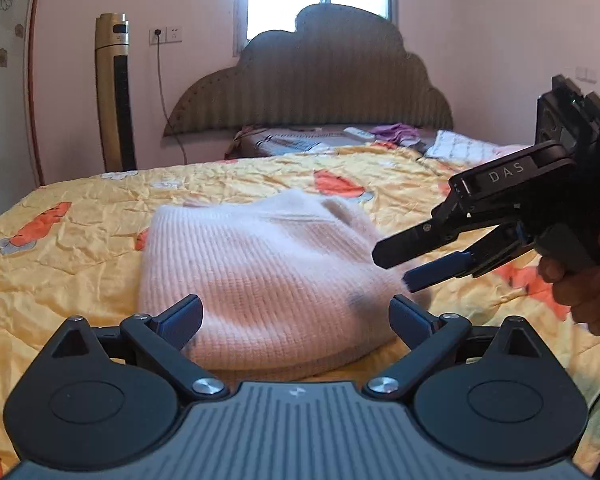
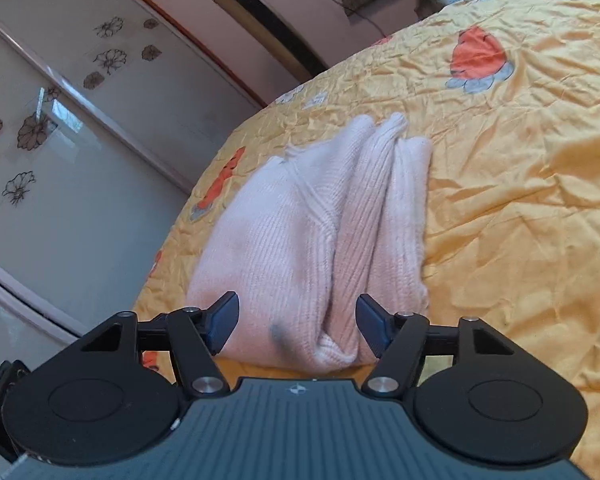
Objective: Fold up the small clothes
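A folded pink knit sweater [image 1: 260, 276] lies on the yellow bedspread [image 1: 80, 256], just ahead of the left tool [image 1: 296, 320], whose jaws stand wide and empty. The right tool [image 2: 296, 326], at three o'clock in the left view, hovers half-open over the sweater's near edge, gripping nothing.

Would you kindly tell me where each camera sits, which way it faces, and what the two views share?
Left wrist: on the left tool, facing up the bed to the headboard and window; shows its open fingers, the right tool and a hand.
Right wrist: on the right tool, facing down across the bed edge toward a wardrobe; shows its open fingers.
Shared: the folded sweater, yellow quilt, fan.
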